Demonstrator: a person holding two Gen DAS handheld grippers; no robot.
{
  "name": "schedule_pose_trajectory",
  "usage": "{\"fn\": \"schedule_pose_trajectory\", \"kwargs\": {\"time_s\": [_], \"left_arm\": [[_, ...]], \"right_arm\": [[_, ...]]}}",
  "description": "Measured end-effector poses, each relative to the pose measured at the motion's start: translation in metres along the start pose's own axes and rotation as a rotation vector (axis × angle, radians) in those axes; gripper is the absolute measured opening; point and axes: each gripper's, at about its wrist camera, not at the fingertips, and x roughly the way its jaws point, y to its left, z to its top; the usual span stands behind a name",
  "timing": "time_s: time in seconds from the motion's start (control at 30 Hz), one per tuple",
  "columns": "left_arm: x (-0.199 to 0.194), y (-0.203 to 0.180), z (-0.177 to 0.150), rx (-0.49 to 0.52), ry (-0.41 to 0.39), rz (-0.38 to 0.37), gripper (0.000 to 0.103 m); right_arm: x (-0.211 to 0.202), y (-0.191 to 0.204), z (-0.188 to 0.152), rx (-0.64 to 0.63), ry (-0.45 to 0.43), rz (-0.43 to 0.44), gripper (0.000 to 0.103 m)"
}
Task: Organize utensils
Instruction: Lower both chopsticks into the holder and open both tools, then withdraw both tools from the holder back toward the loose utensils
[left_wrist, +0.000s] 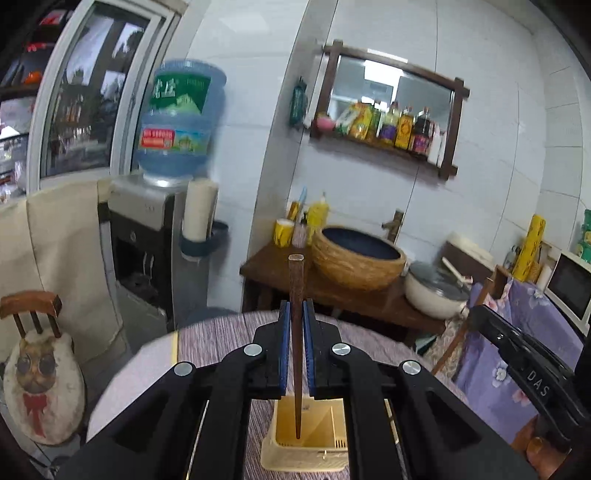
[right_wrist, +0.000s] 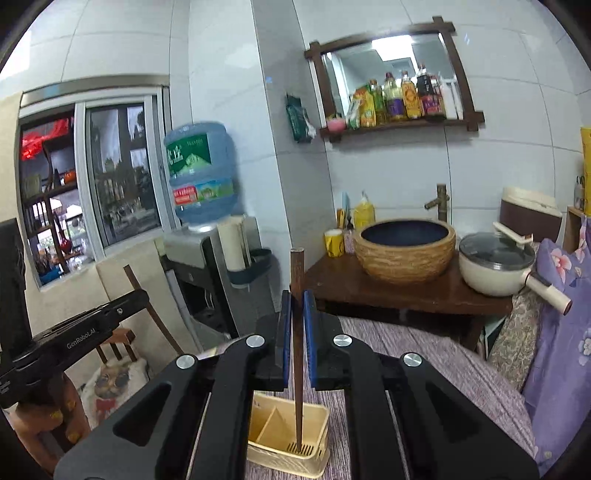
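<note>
Each gripper (left_wrist: 295, 314) (right_wrist: 294, 306) clamps a chopstick (left_wrist: 296, 295) (right_wrist: 296, 295) over the holder (left_wrist: 306, 443), sink (left_wrist: 356, 258) beyond.

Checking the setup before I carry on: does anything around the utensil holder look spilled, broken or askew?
Nothing stands out. The cream plastic utensil holder sits upright on the striped tablecloth, with no spill or damage visible. Each gripper holds one dark brown wooden chopstick upright above it.

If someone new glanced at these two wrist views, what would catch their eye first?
Each gripper, left and right, is shut on a dark wooden chopstick pointing tip-down over a cream utensil basket on the table. Behind, a blue water jug tops a dispenser at left, and a woven-look basin sits on a wooden stand.
</note>
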Motion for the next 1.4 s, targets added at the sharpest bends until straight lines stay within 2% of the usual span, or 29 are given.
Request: {"fn": "schedule_pose_trajectory", "kwargs": {"time_s": [0.13, 0.4, 0.5, 0.63, 0.67, 0.7, 0.73, 0.77, 0.8, 0.83, 0.9, 0.97, 1.03, 1.1, 1.3, 1.37, 1.4], "left_arm": [[0.018, 0.006, -0.025, -0.007, 0.061, 0.003, 0.008], [0.040, 0.009, -0.047, 0.003, 0.133, 0.010, 0.008], [0.040, 0.008, -0.051, 0.013, 0.117, 0.028, 0.008], [0.037, 0.005, -0.053, 0.036, 0.128, 0.012, 0.011], [0.035, 0.004, -0.054, 0.045, 0.127, 0.011, 0.018], [0.033, 0.004, -0.054, 0.051, 0.122, 0.012, 0.032], [0.029, 0.004, -0.056, 0.053, 0.115, 0.010, 0.041], [0.023, 0.005, -0.058, 0.050, 0.104, 0.007, 0.055], [0.019, 0.005, -0.060, 0.045, 0.095, 0.006, 0.061], [0.014, 0.005, -0.062, 0.045, 0.091, 0.001, 0.061], [0.008, 0.004, -0.068, 0.048, 0.099, 0.000, 0.065], [0.000, 0.006, -0.075, 0.042, 0.117, -0.002, 0.070], [-0.008, 0.010, -0.084, 0.025, 0.130, -0.015, 0.074], [-0.017, 0.014, -0.097, 0.024, 0.147, -0.013, 0.075], [-0.035, 0.019, -0.148, 0.059, 0.218, 0.041, 0.074], [-0.035, 0.021, -0.166, 0.058, 0.259, 0.049, 0.073], [-0.033, 0.020, -0.177, 0.068, 0.287, 0.051, 0.072]], "right_arm": [[0.018, -0.001, -0.020, 0.009, 0.048, -0.001, 0.008], [0.034, -0.012, -0.040, 0.034, 0.083, -0.022, 0.008], [0.035, -0.013, -0.044, 0.027, 0.071, -0.035, 0.008], [0.035, -0.017, -0.047, 0.046, 0.074, -0.023, 0.008], [0.033, -0.018, -0.048, 0.053, 0.072, -0.022, 0.008], [0.031, -0.018, -0.048, 0.058, 0.069, -0.023, 0.008], [0.029, -0.019, -0.050, 0.063, 0.066, -0.023, 0.009], [0.025, -0.019, -0.052, 0.066, 0.066, -0.021, 0.011], [0.023, -0.019, -0.054, 0.063, 0.065, -0.021, 0.019], [0.020, -0.018, -0.056, 0.056, 0.062, -0.023, 0.031], [0.010, -0.014, -0.062, 0.029, 0.047, -0.032, 0.040], [0.000, -0.011, -0.069, 0.011, 0.051, -0.026, 0.042], [-0.010, -0.010, -0.078, 0.005, 0.066, -0.024, 0.049], [-0.017, -0.009, -0.089, -0.009, 0.090, -0.034, 0.053], [-0.019, -0.015, -0.152, -0.036, 0.272, -0.093, 0.053], [-0.014, -0.022, -0.175, -0.001, 0.339, -0.105, 0.048], [-0.012, -0.025, -0.186, 0.024, 0.374, -0.103, 0.042]]}}
